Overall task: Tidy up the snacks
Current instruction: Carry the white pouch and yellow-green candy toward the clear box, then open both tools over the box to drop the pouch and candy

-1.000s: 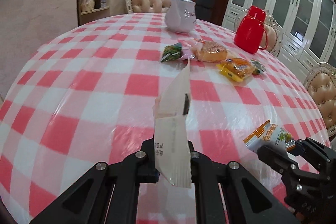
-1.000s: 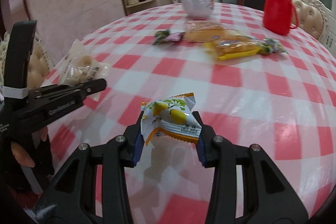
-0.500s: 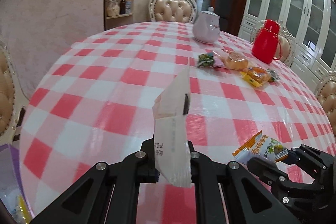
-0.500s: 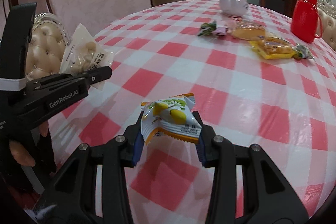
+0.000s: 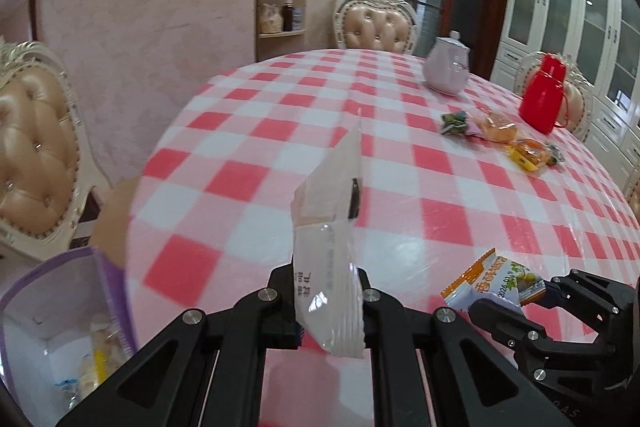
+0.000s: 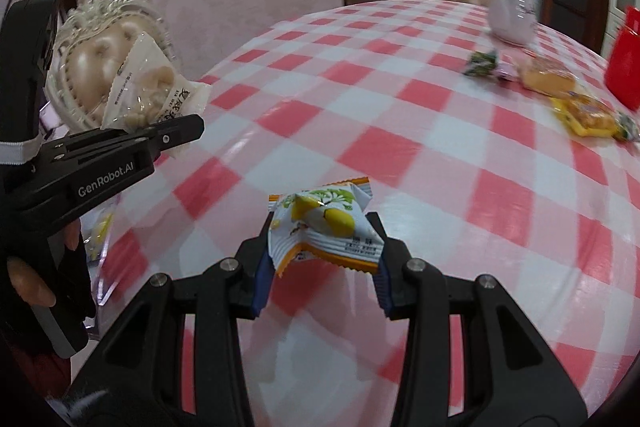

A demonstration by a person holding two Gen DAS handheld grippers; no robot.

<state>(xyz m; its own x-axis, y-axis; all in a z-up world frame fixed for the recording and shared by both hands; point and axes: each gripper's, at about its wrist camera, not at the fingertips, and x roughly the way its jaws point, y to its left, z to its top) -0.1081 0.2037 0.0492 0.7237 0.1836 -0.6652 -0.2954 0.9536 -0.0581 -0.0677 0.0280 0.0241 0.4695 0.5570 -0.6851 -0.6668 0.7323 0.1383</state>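
My left gripper (image 5: 330, 311) is shut on a clear snack bag (image 5: 330, 247), held edge-on above the table's near left edge. The bag also shows in the right wrist view (image 6: 148, 95), with pale pieces inside. My right gripper (image 6: 320, 263) is shut on a small white and orange candy packet (image 6: 324, 227) with yellow fruit printed on it; the packet also shows in the left wrist view (image 5: 496, 283). A purple-rimmed box (image 5: 60, 327) with snacks inside sits below the table edge at the lower left. More snacks (image 5: 496, 127) lie on the far right of the table.
The round table (image 5: 280, 147) has a red and white checked cloth. A white teapot (image 5: 446, 69) and a red jug (image 5: 544, 99) stand at the back. Padded chairs (image 5: 36, 147) stand around the table. A wall shelf (image 5: 282, 3) is behind.
Both grippers have pulled back toward the table's near left edge with their packets still held. The purple-rimmed box has come into the left wrist view.
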